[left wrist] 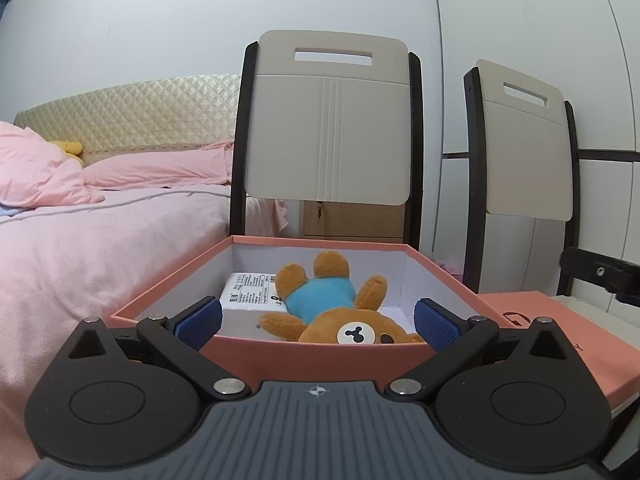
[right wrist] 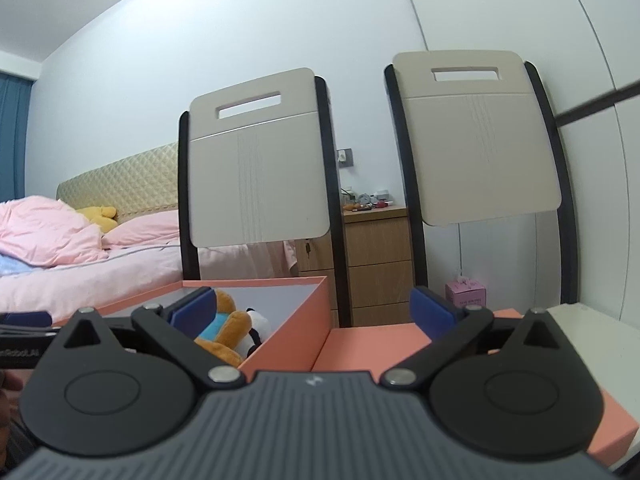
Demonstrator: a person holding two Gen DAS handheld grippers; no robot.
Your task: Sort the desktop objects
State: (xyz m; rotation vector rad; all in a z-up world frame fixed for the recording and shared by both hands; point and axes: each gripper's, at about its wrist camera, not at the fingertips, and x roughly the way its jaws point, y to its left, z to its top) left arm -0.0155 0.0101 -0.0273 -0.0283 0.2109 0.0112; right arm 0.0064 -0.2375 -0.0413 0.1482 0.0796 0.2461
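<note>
Already, the open pink box (left wrist: 256,360) holds a teddy bear (left wrist: 332,308) beside a white labelled packet (left wrist: 248,292). Its lid (right wrist: 360,348) lies just beside it, not yet on. Both the left gripper (left wrist: 316,322) and right gripper (right wrist: 316,312) gape wide, holding nothing.

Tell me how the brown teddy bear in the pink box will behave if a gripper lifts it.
The teddy bear looks plush, so it is probably light and should squash under the pads. Its splayed limbs would likely flop and dangle. Lying flat in the pink box, it seems unlikely to roll.
</note>
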